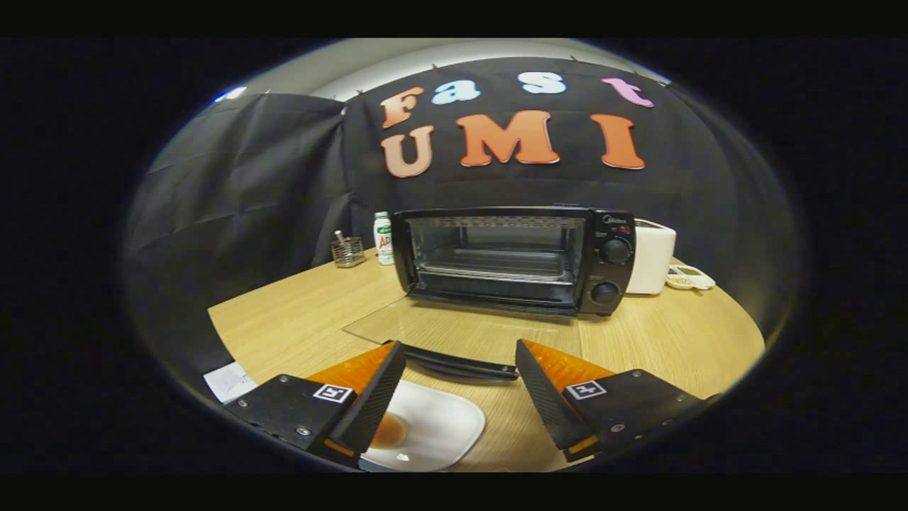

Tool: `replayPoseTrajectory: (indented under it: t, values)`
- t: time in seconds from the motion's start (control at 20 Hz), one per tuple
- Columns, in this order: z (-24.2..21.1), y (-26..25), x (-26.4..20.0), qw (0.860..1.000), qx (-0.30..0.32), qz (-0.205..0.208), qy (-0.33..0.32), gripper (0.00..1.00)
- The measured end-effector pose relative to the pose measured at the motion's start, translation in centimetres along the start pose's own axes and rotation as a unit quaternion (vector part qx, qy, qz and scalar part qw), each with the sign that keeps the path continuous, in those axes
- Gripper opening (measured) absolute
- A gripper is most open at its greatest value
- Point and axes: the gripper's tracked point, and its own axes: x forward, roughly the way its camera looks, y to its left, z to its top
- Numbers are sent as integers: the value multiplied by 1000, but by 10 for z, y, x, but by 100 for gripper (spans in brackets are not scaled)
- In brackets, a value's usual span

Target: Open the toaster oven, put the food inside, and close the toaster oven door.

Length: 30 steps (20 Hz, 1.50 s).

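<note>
A black toaster oven (pixel 518 259) stands at the back of the wooden table, its two knobs (pixel 614 251) on its right side. Its glass door (pixel 468 332) lies folded down flat toward me, the dark handle (pixel 461 363) at the near edge, and a wire rack (pixel 496 266) shows inside the lit cavity. My gripper (pixel 461 355) is open, its fingers spread wide just above the door handle with nothing between them. A white plate (pixel 433 429) lies below and between the fingers, a round brownish piece of food (pixel 389 430) on it beside the left finger.
Left of the oven stand a white bottle (pixel 384 238) and a small wire holder (pixel 347 251). A white appliance (pixel 650 257) and a small white device (pixel 689 277) sit to the oven's right. A paper sheet (pixel 228 381) lies at the table's near left edge.
</note>
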Motion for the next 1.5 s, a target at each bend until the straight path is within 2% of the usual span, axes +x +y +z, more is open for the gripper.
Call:
replayPoseTrajectory:
  t: [0.2, 0.35, 0.65, 1.1, 1.2, 1.35, 1.5]
  values:
    - [-27, 35, -14, 998, -37, 47, 32, 95]
    - [-45, 47, -27, 995, -46, 68, 57, 96]
    - [-68, 61, -48, 991, -31, 94, 89, 96]
    - [-90, 69, -40, 987, -19, 101, 126, 93]
    - [-88, 69, -41, 987, -16, 101, 128, 87]
    - [-88, 70, -42, 986, -14, 106, 129, 70]
    - [-77, 70, -43, 988, 2, 108, 114, 61]
